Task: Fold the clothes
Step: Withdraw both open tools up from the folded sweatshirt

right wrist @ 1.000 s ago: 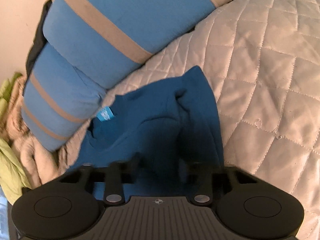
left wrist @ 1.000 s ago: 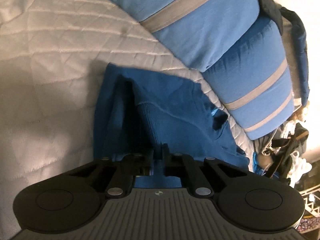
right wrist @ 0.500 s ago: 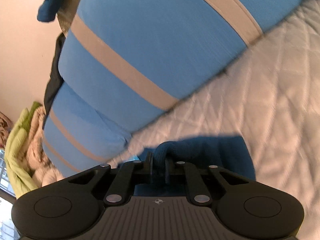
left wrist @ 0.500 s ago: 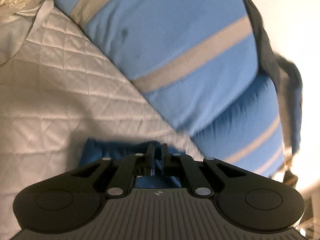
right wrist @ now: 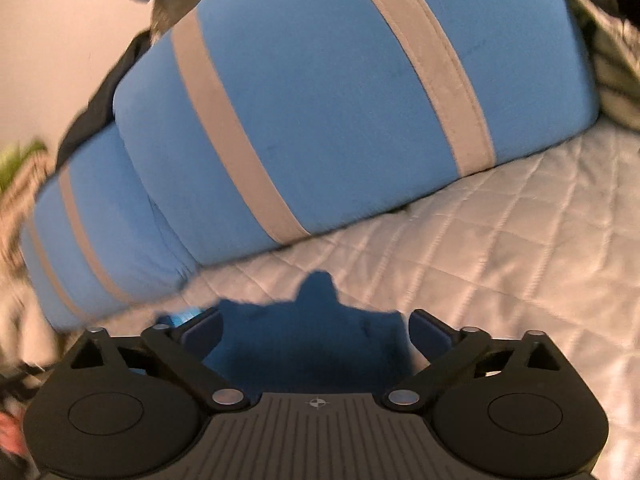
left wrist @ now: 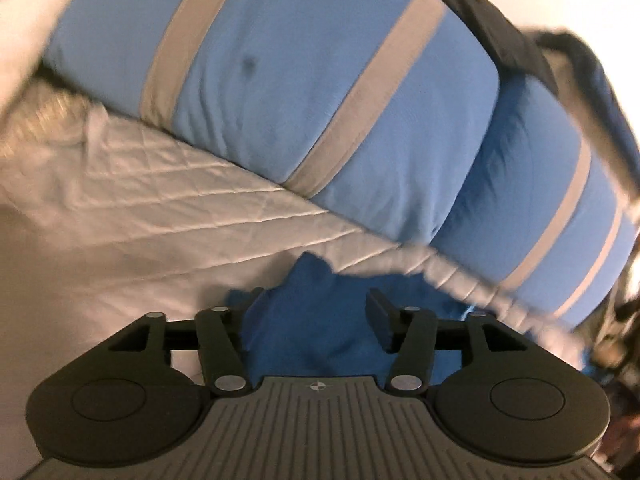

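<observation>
A dark blue garment (left wrist: 320, 328) lies bunched on the white quilted bedspread (left wrist: 168, 208), just below the pillows. My left gripper (left wrist: 316, 308) hovers over it with its jaws opening. The cloth sits between the fingers, and the pads do not press on it. In the right wrist view the same garment (right wrist: 316, 348) lies flat under my right gripper (right wrist: 316, 330), whose jaws are opening wide and hold nothing. A light blue label (right wrist: 186, 316) peeks out by its left finger. Both gripper bodies hide the near part of the garment.
Two big light blue pillows with grey stripes (left wrist: 320, 80) (right wrist: 340, 100) lean along the far side of the bed. Dark clothes (left wrist: 516, 44) hang over their top. Green and beige cloth (right wrist: 20, 168) is piled off the bed's edge. Quilt (right wrist: 520, 248) stretches to the right.
Both grippers were shut on folds of the blue garment; now both have let go and stand apart. Both have risen and tilted up toward the pillows, and the garment has settled on the quilt.
</observation>
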The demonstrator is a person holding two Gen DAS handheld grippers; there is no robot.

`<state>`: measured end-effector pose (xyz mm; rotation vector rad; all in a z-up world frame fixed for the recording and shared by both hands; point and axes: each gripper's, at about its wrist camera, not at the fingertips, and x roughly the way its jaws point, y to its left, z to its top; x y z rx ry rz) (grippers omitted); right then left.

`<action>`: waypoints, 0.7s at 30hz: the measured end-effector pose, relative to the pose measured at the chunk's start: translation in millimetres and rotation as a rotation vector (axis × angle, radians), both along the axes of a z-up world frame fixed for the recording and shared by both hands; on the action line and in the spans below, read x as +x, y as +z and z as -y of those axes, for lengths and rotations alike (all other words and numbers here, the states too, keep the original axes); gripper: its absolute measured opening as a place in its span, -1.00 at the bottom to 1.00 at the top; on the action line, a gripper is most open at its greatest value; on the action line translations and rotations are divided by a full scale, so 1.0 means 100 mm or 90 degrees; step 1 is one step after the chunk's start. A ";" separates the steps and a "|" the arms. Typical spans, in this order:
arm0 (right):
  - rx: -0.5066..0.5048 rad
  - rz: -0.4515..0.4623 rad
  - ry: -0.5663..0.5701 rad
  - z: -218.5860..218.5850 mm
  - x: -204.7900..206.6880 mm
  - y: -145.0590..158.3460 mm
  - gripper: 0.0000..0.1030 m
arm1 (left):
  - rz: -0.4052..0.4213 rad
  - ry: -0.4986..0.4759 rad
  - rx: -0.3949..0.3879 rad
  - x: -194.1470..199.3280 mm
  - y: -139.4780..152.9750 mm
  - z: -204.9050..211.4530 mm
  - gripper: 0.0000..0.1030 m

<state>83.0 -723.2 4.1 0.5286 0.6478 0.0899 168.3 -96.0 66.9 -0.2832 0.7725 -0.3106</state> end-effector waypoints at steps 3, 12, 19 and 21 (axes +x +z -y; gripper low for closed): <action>-0.055 -0.010 0.004 -0.04 -0.16 0.03 1.00 | 0.032 -0.010 0.081 -0.25 0.07 0.04 0.16; -0.187 -0.015 -0.028 -0.21 -0.54 0.21 1.00 | 0.098 -0.037 0.189 -1.03 0.30 0.15 0.36; -0.281 -0.018 -0.026 -0.39 -0.88 0.33 1.00 | 0.089 -0.054 0.175 -1.49 0.42 0.19 0.41; -0.286 -0.015 -0.001 -0.42 -0.99 0.34 1.00 | 0.079 -0.061 0.167 -1.61 0.43 0.20 0.42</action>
